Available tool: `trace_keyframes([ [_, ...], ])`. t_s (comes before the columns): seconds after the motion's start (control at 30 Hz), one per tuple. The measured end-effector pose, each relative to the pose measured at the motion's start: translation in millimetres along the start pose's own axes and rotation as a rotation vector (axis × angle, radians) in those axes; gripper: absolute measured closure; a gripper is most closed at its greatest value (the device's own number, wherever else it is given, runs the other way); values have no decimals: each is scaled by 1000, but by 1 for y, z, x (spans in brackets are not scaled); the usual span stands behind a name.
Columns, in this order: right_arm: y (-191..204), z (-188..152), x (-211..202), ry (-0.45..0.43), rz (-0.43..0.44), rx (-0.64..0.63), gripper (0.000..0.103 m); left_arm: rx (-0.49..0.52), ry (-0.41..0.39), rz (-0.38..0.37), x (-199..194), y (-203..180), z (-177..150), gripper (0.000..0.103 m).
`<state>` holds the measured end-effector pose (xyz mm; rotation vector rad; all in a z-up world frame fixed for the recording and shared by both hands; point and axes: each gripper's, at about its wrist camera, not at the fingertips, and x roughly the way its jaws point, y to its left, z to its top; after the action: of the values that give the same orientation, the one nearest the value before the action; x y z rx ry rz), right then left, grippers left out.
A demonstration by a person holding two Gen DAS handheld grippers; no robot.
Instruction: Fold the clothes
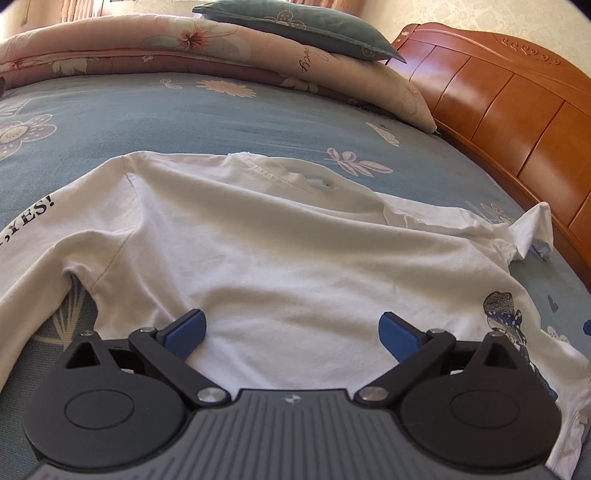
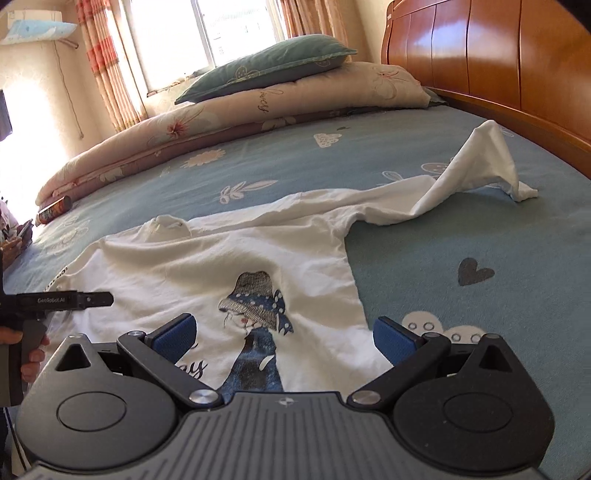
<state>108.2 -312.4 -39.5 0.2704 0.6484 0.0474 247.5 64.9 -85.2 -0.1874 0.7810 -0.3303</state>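
Observation:
A white long-sleeved shirt lies spread on the blue bed sheet, partly folded, with a printed girl figure on it. One sleeve trails toward the headboard, bunched and raised. The other sleeve with black lettering lies at the left. My left gripper is open and empty, just above the shirt's body. My right gripper is open and empty, above the printed figure near the shirt's right edge. The left gripper also shows in the right wrist view, at the far left.
A wooden headboard runs along the right. A folded floral quilt with a green pillow on top lies at the far side of the bed. A can lies by the quilt's left end. A curtained window is behind.

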Motion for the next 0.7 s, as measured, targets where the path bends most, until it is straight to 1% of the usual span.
trace_keyframes([
  [0.03,-7,12,9,17,-2,13,8,-24,-3,-12,0,2,1,2],
  [0.07,-15,25,22,43,3,12,26,-42,-5,-20,0,4,2,1],
  [0.13,-29,47,53,92,11,9,42,-66,-10,-32,1,6,2,1],
  [0.23,-47,66,95,151,39,26,42,-65,-13,-35,2,6,2,1],
  [0.33,-56,72,128,186,52,11,41,-58,-14,-34,3,5,2,1],
  [0.37,-59,73,138,197,60,5,40,-52,-14,-36,3,5,2,1],
  [0.43,-58,73,147,185,85,-38,40,-47,-16,-39,3,5,1,1],
  [0.47,-56,74,148,181,92,-65,44,-44,-17,-39,3,5,1,1],
  [0.5,-53,75,148,183,96,-94,52,-41,-18,-39,3,5,1,1],
  [0.53,-51,78,149,179,84,-120,80,-39,-18,-38,4,5,1,1],
  [0.57,-49,81,151,171,60,-142,91,-36,-19,-38,4,4,1,1],
  [0.63,-45,87,155,155,13,-187,92,-31,-20,-38,5,4,1,1],
  [0.7,-44,95,163,153,-18,-200,91,-5,-23,-27,6,1,0,1],
])
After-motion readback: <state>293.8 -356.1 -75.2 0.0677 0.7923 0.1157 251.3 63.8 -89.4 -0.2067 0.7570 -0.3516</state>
